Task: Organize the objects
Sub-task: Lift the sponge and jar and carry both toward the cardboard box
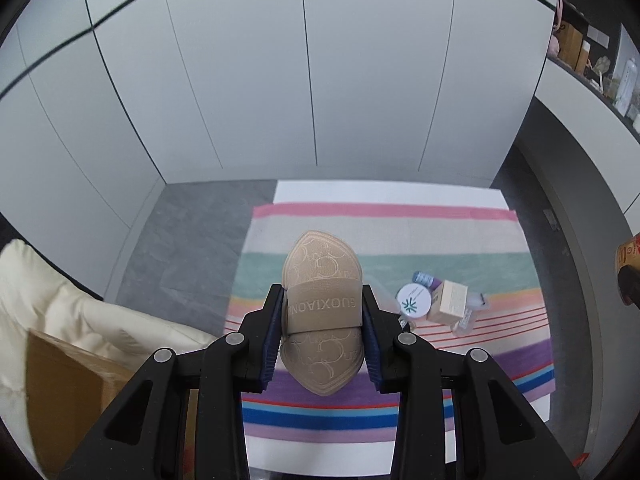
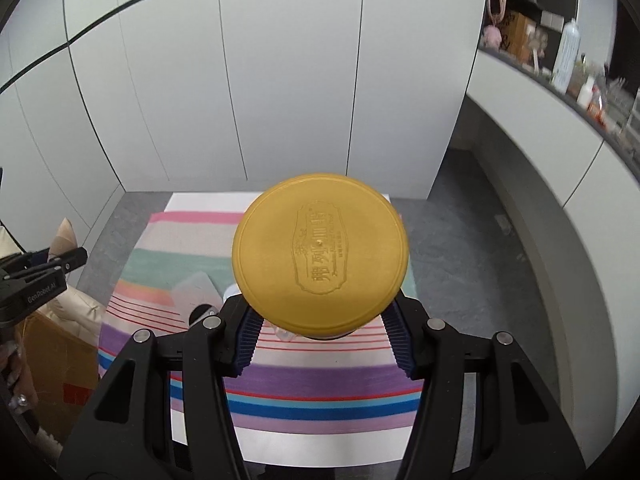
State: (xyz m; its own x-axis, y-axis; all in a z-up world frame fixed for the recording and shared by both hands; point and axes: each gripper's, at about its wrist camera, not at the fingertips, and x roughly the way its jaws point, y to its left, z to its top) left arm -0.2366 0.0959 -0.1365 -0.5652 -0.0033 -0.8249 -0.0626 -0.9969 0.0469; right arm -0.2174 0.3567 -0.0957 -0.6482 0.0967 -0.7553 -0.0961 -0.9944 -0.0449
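My left gripper point(image 1: 322, 312) is shut on a tan bundle of insoles point(image 1: 322, 280) wrapped in a paper band, held above the striped towel point(image 1: 460, 236). My right gripper point(image 2: 322, 320) is shut on a jar with a yellow lid point(image 2: 320, 256); the lid faces the camera and hides the jar's body. The jar's edge shows at the far right of the left wrist view point(image 1: 628, 268). The left gripper with the insoles shows at the left edge of the right wrist view point(image 2: 44, 268).
On the towel lie a round white tin point(image 1: 414, 300), a small cardboard box point(image 1: 450, 300), a small purple-capped bottle point(image 1: 424, 279) and clear plastic packaging point(image 1: 472, 316). A cardboard box point(image 1: 68, 384) and cream cushion point(image 1: 40, 280) sit left. White cabinet doors stand behind; a cluttered shelf point(image 2: 560, 60) at right.
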